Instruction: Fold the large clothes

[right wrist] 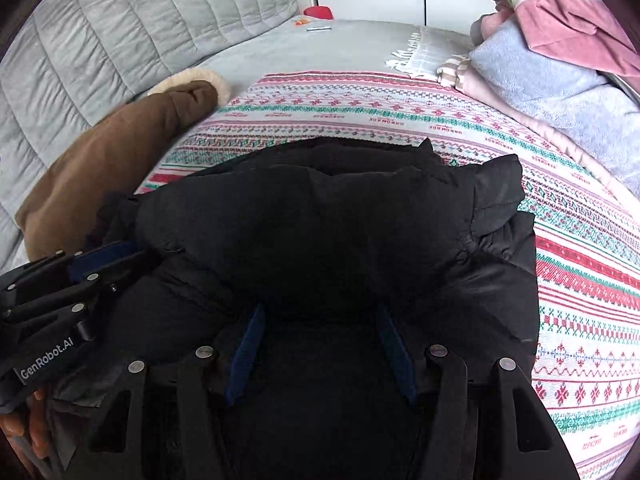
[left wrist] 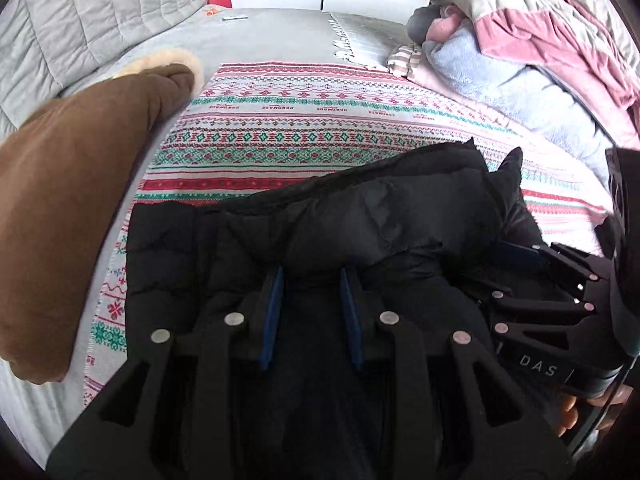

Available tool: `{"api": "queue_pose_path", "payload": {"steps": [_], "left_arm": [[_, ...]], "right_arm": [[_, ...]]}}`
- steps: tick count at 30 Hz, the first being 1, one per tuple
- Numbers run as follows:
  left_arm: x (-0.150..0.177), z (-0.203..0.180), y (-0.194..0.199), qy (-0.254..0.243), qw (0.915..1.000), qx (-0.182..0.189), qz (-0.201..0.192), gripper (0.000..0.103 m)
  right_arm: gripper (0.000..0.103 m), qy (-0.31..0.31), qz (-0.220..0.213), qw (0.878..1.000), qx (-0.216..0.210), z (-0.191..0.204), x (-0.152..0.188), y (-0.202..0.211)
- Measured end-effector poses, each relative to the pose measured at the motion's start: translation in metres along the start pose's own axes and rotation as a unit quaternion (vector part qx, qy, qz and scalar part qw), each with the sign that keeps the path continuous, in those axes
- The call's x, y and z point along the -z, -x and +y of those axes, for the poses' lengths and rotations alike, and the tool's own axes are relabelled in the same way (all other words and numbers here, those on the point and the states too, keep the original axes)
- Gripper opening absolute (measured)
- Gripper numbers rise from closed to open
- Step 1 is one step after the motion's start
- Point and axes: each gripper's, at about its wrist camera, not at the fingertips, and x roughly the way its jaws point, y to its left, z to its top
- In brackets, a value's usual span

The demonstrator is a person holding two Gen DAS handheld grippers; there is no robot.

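A black puffer jacket (left wrist: 400, 208) lies bunched on a patterned blanket (left wrist: 280, 120) spread over a bed. My left gripper (left wrist: 312, 276) points down at its near edge, blue pads shut on a thick fold of the jacket. My right gripper (right wrist: 320, 312) grips a wider, puffy fold of the same jacket (right wrist: 340, 208), which bulges up over its pads. Each gripper shows in the other's view: the right gripper (left wrist: 520, 252) at the right edge, the left gripper (right wrist: 104, 254) at the left edge, close beside each other. A hand's fingers show behind each.
A brown coat with cream fleece trim (left wrist: 80, 184) lies left of the blanket. A pile of pink, blue and grey bedding (left wrist: 520, 60) rises at the right. A grey quilted cushion (left wrist: 80, 20) stands at the back left, a red object (left wrist: 219, 0) beside it.
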Motion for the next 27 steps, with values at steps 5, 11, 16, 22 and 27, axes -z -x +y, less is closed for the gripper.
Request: {"api": "queue_pose_path", "payload": {"steps": [5,11,16,22,27], "left_arm": [[0.001,0.0,-0.001,-0.002,1.0,0.003,0.0,0.031],[0.0,0.016,0.033,0.025,0.9987,0.043,0.007,0.045],[0.015,0.04,0.073,0.076,0.9933,0.087,0.001,0.061],[0.041,0.066,0.076,0.112,0.9873,0.102,0.047,0.061],[0.063,0.077,0.08,0.111,0.9841,0.122,0.065,0.064]], "right_arm": [[0.06,-0.003,-0.018,1.0,-0.008,-0.003,0.002,0.008],[0.078,-0.033,-0.043,0.998,-0.036,-0.024,0.013,0.061],[0.085,-0.127,-0.039,0.99,-0.055,-0.07,0.042,0.09],[0.085,-0.224,-0.016,0.97,-0.095,-0.109,0.073,0.097],[0.085,-0.255,-0.01,0.955,-0.151,-0.121,0.093,0.107]]}}
